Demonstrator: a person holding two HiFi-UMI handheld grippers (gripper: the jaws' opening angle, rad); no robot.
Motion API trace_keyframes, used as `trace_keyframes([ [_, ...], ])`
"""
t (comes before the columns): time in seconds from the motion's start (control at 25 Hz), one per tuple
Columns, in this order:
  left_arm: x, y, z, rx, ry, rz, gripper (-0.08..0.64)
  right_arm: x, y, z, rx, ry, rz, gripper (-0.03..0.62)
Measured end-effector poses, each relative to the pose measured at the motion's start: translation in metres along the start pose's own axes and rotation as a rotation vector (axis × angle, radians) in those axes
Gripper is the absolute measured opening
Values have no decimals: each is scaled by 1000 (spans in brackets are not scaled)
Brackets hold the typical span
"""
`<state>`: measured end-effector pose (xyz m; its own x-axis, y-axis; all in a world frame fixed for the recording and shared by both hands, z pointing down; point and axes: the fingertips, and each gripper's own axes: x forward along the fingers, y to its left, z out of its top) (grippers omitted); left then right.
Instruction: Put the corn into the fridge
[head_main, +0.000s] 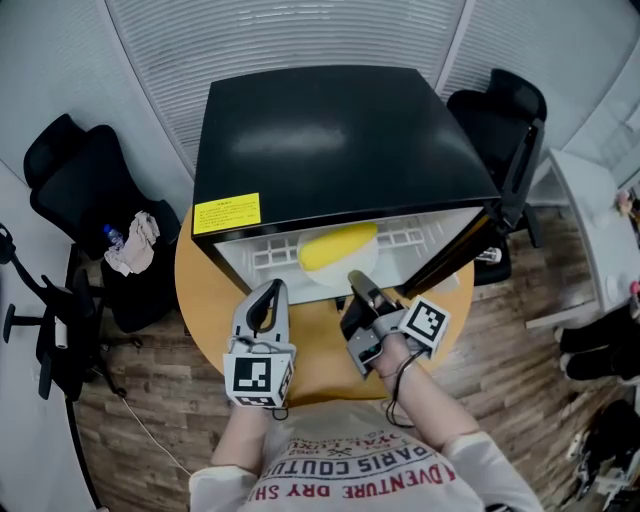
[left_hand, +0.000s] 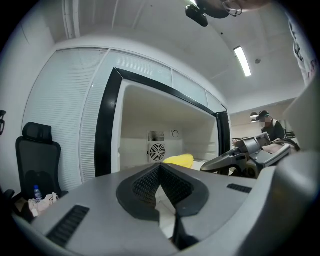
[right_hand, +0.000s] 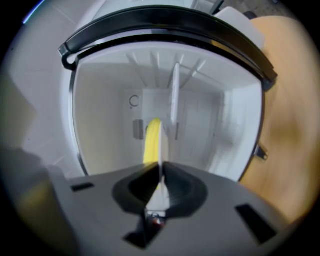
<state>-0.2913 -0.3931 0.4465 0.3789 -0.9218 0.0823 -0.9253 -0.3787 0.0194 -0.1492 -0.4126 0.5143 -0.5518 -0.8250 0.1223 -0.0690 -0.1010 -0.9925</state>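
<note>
The yellow corn (head_main: 338, 246) lies on the white shelf inside the open black fridge (head_main: 330, 140), which stands on a round wooden table (head_main: 320, 350). My left gripper (head_main: 268, 290) is shut and holds nothing, just in front of the fridge opening, left of the corn. Beside it, my right gripper (head_main: 357, 280) is also shut and empty, its tip close below the corn. In the left gripper view the corn (left_hand: 180, 159) shows past the shut left gripper (left_hand: 160, 167). The right gripper view has the corn (right_hand: 151, 140) straight ahead of the right gripper (right_hand: 161, 167).
The fridge door (head_main: 468, 242) hangs open to the right. A black chair (head_main: 90, 200) with a cloth and a bottle stands at the left, another chair (head_main: 500, 110) at the back right. A white table (head_main: 590, 220) is at the right.
</note>
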Motion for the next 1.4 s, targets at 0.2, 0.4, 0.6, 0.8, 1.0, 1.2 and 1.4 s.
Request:
trace_keyframes([
  [0.2, 5, -1, -2, -3, 13, -9, 29, 5, -4, 8, 28, -20, -5, 48],
  [0.4, 7, -2, -5, -20, 10, -18, 29, 11, -6, 12, 46, -27, -25, 46],
  [0.6, 7, -2, -7, -31, 14, -20, 29, 20, -6, 14, 50, -32, -36, 46],
  [0.8, 8, -2, -8, -19, 18, -19, 29, 28, -5, 16, 38, -36, -21, 48],
  [1.0, 10, -6, -8, 1, 17, -23, 29, 31, -4, 18, 22, -45, -16, 51],
  [1.2, 11, -8, -9, -9, 22, -29, 29, 37, -4, 19, 16, -52, -19, 52],
  [1.4, 10, -6, -11, 2, 25, -27, 29, 37, -5, 20, 7, -65, 9, 58],
])
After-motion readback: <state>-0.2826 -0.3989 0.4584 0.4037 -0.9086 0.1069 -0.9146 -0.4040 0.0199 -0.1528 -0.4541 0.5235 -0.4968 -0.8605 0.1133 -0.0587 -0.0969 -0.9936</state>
